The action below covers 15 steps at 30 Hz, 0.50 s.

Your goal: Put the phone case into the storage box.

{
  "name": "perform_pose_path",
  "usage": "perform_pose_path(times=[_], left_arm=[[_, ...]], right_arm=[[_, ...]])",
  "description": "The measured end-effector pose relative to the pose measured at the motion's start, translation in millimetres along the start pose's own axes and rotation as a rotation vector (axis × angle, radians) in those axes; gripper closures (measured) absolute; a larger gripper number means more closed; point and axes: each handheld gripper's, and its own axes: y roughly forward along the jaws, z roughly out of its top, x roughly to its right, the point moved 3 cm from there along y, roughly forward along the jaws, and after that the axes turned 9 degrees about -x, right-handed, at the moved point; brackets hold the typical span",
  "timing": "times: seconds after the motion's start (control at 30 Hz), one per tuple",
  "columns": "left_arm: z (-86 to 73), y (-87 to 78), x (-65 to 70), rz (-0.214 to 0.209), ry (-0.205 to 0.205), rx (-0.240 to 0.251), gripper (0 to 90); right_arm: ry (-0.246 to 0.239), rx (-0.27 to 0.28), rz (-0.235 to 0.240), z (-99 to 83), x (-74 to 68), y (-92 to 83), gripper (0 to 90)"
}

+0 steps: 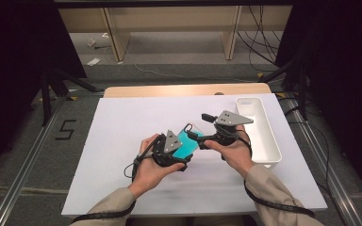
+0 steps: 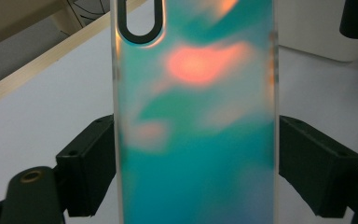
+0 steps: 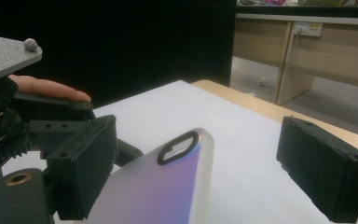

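Observation:
A glossy teal phone case (image 1: 187, 142) with an oval camera cut-out is held above the white table (image 1: 122, 141). My left gripper (image 1: 183, 153) is shut on it. In the left gripper view the case (image 2: 196, 116) stands upright and both pads (image 2: 88, 168) press on its long edges. My right gripper (image 1: 199, 127) is open at the case's far end. In the right gripper view the case's camera corner (image 3: 168, 186) lies between the jaws, close against the left pad (image 3: 81, 168), with a clear gap to the right one.
A long white tray (image 1: 264, 136) lies along the right side of the table, just beyond my right hand. The wooden table edge (image 1: 184, 89) runs along the far side. Cables trail from both grippers toward the near edge.

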Motion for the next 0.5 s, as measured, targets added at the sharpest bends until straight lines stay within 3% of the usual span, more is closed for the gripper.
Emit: perform_pose_path(times=[0.5], left_arm=[[0.6,0.6,3.1,-0.007,-0.01,-0.003,16.9]], right_arm=[[0.018,-0.014,0.01,-2.0,0.8,10.6,19.3]])
